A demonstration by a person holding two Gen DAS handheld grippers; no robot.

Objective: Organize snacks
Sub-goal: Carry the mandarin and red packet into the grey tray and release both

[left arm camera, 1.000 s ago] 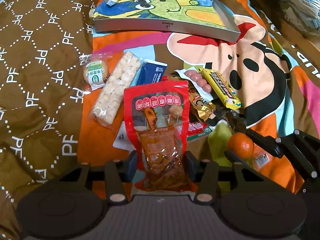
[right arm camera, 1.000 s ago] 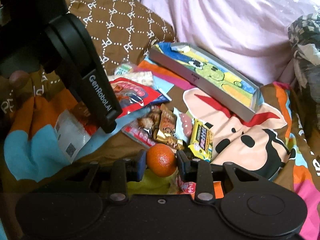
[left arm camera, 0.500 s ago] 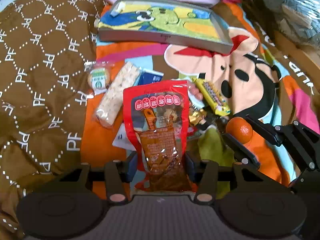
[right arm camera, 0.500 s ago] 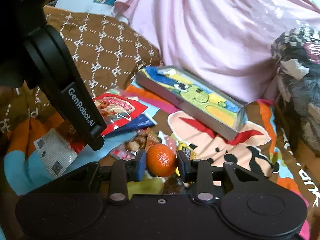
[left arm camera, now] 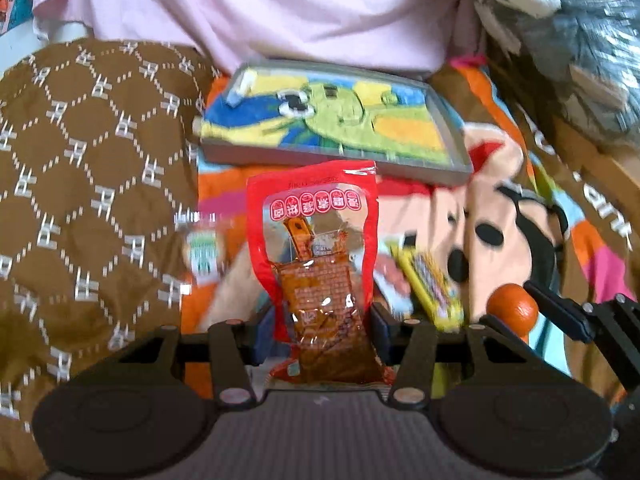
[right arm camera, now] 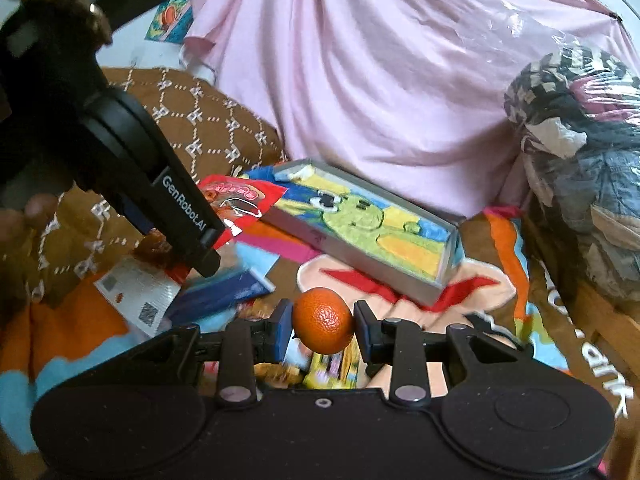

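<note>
while lifted, red snack pouch (left arm camera: 316, 264) pinched between left fingers (left arm camera: 378, 330) | tangerine (right arm camera: 323, 320) clamped between right fingers (right arm camera: 362, 330)

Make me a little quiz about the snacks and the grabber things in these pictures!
1. True or false: the right gripper grips the orange between its fingers.
2. What does the left gripper hold? A) yellow candy bar B) red snack packet C) blue packet
3. Fill in: the tray with the green cartoon lining lies in front of the ____ sheet.

Key:
1. True.
2. B, the red snack packet; the yellow candy bar lies on the blanket.
3. Pink: the pink sheet.
</note>
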